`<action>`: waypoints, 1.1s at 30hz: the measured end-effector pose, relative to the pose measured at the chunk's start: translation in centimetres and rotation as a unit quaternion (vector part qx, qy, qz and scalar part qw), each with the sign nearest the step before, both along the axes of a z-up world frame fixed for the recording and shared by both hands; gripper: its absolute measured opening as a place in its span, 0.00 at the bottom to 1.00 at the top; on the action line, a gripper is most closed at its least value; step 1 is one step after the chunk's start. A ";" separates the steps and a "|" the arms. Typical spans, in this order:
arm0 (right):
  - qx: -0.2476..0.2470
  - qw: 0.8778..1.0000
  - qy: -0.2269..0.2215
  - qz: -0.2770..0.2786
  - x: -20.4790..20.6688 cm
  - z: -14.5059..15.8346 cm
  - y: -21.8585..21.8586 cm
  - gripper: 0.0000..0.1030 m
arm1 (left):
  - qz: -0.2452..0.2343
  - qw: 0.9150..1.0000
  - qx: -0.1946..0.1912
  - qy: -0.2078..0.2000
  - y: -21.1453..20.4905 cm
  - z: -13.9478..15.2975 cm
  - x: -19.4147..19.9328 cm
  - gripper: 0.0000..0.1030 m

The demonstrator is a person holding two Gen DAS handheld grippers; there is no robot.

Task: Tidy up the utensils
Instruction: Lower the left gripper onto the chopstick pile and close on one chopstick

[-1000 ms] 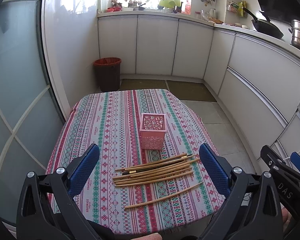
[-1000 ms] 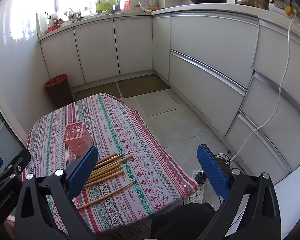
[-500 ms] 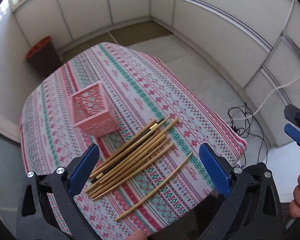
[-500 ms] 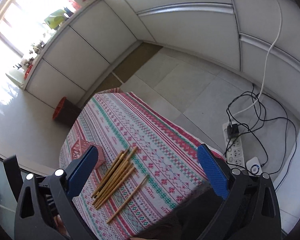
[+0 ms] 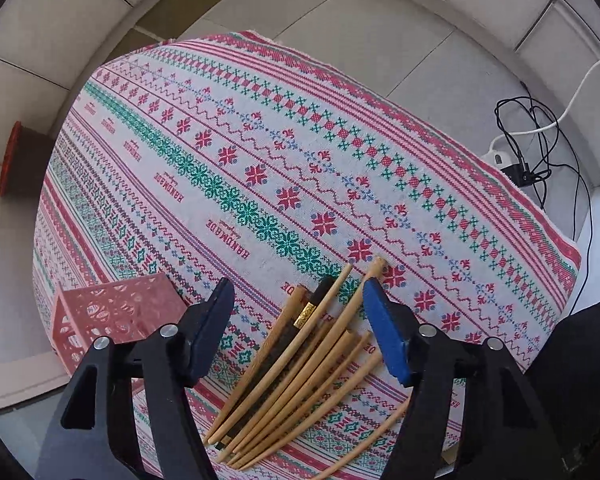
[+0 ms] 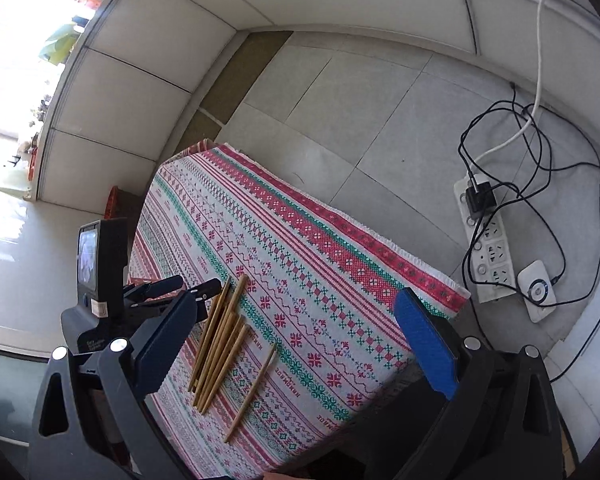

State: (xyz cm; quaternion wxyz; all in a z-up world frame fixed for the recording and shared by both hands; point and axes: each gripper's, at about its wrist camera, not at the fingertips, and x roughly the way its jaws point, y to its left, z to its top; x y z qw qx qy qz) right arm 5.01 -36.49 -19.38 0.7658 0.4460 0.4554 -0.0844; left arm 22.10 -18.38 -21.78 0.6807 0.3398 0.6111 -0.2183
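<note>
A bundle of wooden chopsticks point(image 5: 300, 364) lies on the patterned tablecloth point(image 5: 284, 168), with one dark chopstick with a gold band among them. My left gripper point(image 5: 300, 328) is open, low over the bundle, its blue pads on either side of the upper ends. A pink perforated holder point(image 5: 116, 320) stands left of it. In the right wrist view the bundle point(image 6: 220, 344) and one separate chopstick point(image 6: 256, 384) lie on the cloth. My right gripper point(image 6: 300, 344) is open, higher up, empty. The left gripper body point(image 6: 112, 304) shows at the left.
The table's right edge point(image 6: 380, 240) drops to a tiled floor. A power strip with tangled cables point(image 6: 488, 240) lies on the floor. A red-brown bin point(image 5: 16, 160) stands beyond the table. White cabinets point(image 6: 140, 60) line the walls.
Both grippers tilted downward and moved in towards the table. My left gripper dropped close over the chopstick bundle. The holder now sits at the lower left of the left view.
</note>
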 end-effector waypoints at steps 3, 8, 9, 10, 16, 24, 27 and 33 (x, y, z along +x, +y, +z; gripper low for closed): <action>-0.037 0.999 0.002 0.018 0.6 0.4 0.7 0.93 | -0.006 1.000 0.019 0.003 0.2 -0.9 0.5 0.51; -0.027 0.999 0.017 0.042 1.3 -0.5 1.2 0.93 | -0.003 0.999 0.035 0.001 1.3 -1.2 1.7 0.50; -0.024 0.999 0.021 0.043 1.4 -0.7 1.2 0.93 | -0.003 0.999 0.038 0.001 1.4 -1.2 1.8 0.50; -0.020 0.999 0.023 0.044 1.5 -0.8 1.2 0.93 | -0.003 0.999 0.042 0.004 1.6 -1.3 2.0 0.48; -0.026 0.998 0.026 0.051 1.6 -0.9 1.6 0.93 | -0.007 0.999 0.045 0.016 2.5 -1.7 2.7 0.47; -0.035 0.997 0.036 0.055 2.0 -1.0 2.2 0.94 | -0.014 0.998 0.018 0.054 3.8 -2.4 1.4 0.22; -0.044 0.996 0.046 0.058 2.2 -0.9 2.7 0.93 | -0.030 0.999 0.016 0.039 3.6 -2.2 -0.2 0.14; -0.074 0.991 0.080 0.073 3.0 -1.1 4.9 0.93 | -0.028 0.999 -0.013 -0.014 5.7 -0.8 -2.2 0.12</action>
